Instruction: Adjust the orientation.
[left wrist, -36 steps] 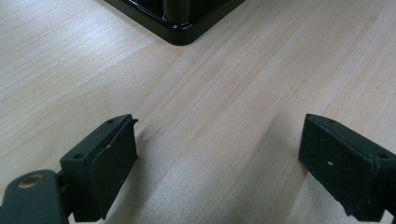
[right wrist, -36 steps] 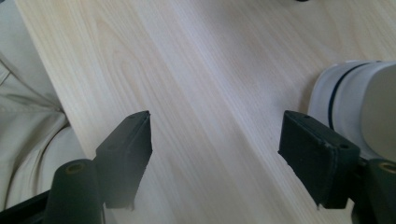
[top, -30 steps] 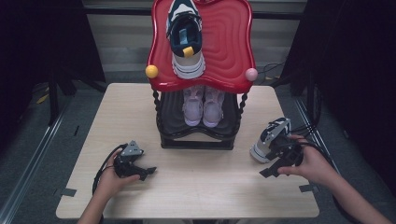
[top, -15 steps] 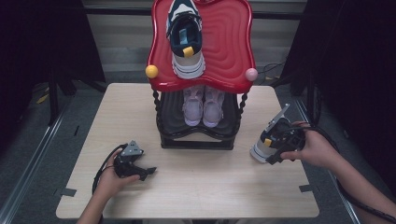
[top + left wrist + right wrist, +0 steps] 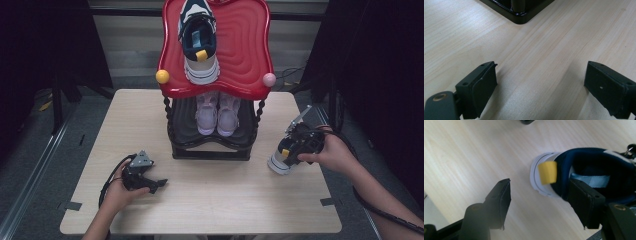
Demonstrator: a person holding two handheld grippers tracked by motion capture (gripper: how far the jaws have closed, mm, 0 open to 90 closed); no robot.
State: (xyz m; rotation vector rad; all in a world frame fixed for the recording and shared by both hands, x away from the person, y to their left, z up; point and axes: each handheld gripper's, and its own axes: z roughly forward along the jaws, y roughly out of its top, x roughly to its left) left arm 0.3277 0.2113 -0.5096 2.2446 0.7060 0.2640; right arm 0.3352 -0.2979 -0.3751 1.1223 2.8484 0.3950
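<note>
While a matching navy-and-white shoe (image 5: 199,45) lies on the red top shelf (image 5: 245,45) of the rack and a pink pair (image 5: 218,112) stands side by side on the black lower shelf (image 5: 185,131), the loose navy shoe (image 5: 280,159) sits on the pale wooden table (image 5: 210,200) near its right edge. The right gripper (image 5: 539,195) has its jaws closing, one inside the collar, one outside the heel, not yet pressing. The left gripper (image 5: 541,82) rests wide open and empty on the table. Dark curtains surround.
</note>
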